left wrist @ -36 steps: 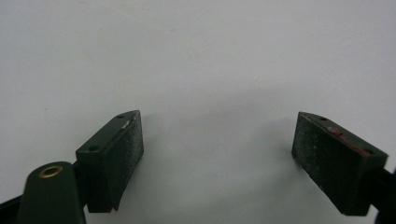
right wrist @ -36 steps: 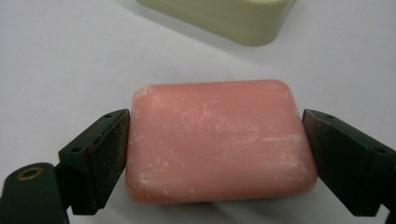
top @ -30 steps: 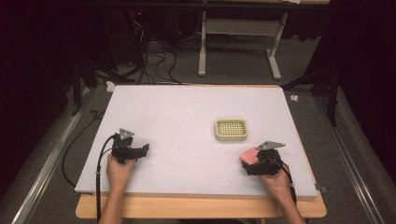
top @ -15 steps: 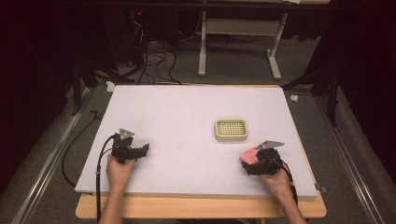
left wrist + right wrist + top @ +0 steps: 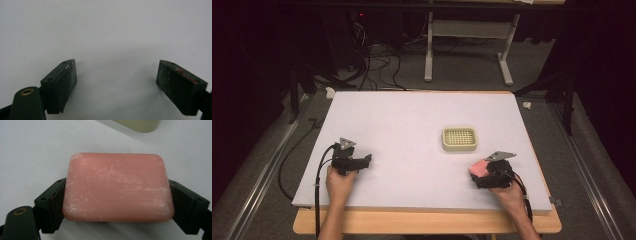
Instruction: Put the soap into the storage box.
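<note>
A pink bar of soap sits between the jaws of my right gripper, which is shut on it from both sides. From above, that soap and the right gripper are near the table's front right. A cream soap dish with a slotted grid stands just beyond them, and its edge peeks in at the top of the right gripper view. My left gripper rests at the front left, open, with bare white table between its pads.
The white tabletop spreads wide between the two hands. A wooden front edge runs below it. Cables and a metal stand's legs lie on the dark floor behind the table.
</note>
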`<state>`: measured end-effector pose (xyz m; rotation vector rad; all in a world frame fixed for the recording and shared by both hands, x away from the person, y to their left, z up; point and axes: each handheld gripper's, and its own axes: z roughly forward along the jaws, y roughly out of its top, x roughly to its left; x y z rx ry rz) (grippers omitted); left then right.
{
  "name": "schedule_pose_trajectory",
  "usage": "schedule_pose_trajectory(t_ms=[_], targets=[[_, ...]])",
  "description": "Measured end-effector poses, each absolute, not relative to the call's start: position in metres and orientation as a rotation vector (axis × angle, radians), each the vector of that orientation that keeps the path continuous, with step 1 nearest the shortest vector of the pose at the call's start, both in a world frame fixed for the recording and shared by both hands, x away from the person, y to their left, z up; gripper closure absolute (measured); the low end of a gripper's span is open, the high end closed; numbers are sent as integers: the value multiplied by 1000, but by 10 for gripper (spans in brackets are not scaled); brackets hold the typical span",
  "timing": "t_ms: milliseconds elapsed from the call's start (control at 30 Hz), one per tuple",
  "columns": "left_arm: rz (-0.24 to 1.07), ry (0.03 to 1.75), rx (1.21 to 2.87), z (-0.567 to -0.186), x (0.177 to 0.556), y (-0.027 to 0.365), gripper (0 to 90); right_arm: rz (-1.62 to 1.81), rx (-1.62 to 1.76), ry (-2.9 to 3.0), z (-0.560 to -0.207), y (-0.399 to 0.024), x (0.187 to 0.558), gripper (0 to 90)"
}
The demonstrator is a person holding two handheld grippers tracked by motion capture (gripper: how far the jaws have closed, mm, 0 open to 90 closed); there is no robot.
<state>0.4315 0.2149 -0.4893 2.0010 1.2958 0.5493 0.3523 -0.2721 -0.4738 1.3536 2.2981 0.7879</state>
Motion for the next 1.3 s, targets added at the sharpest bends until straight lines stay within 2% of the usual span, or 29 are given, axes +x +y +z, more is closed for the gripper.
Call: schedule_pose_trajectory(t_ms=[1300], targets=[[547,1296,1995,-489,432,215,173,1120,1381,2220,-441,-279,345,138]])
